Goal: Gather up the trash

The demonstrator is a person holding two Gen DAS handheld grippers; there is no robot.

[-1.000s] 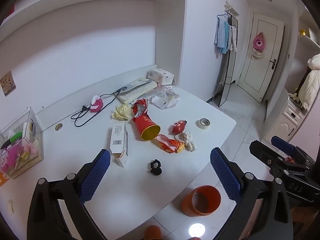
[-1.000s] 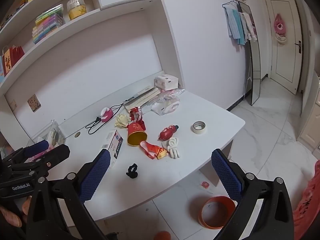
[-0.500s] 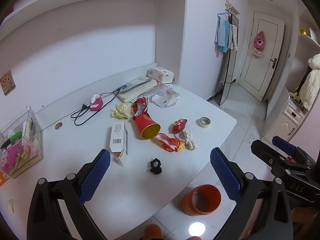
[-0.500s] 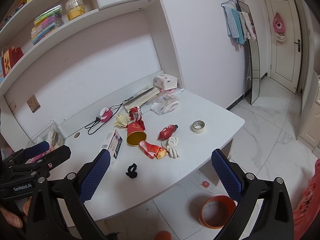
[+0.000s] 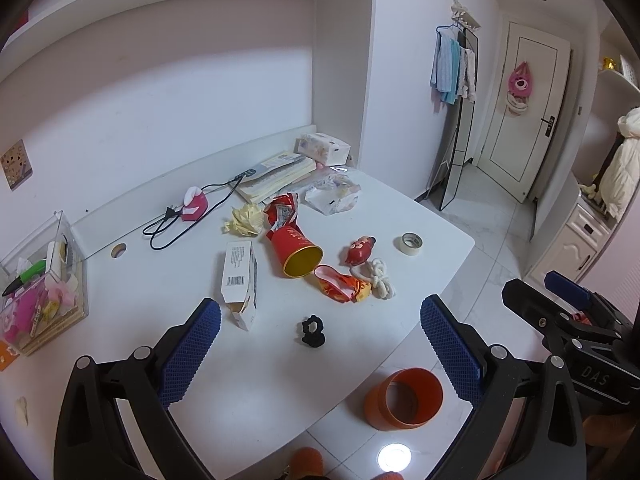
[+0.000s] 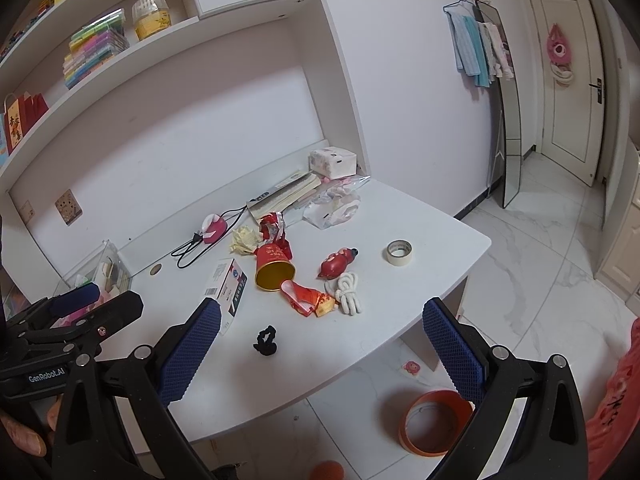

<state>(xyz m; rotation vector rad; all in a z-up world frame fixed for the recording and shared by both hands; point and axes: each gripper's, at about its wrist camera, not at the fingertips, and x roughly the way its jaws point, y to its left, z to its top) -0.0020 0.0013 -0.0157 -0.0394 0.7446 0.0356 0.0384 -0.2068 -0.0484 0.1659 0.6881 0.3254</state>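
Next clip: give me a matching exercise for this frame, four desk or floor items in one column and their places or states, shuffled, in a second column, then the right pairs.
Column 1
1. red tube
2. orange bin
3. tape roll
4. black hair tie

Column 2
A. on the floor beside the desk, open top up
B. flat near the desk's right edge, apart from the rest
C. on its side, gold inside facing the camera
D. alone on bare desk, nearest the open left tool

Pairs: 1-C, 2-A, 3-B, 4-D
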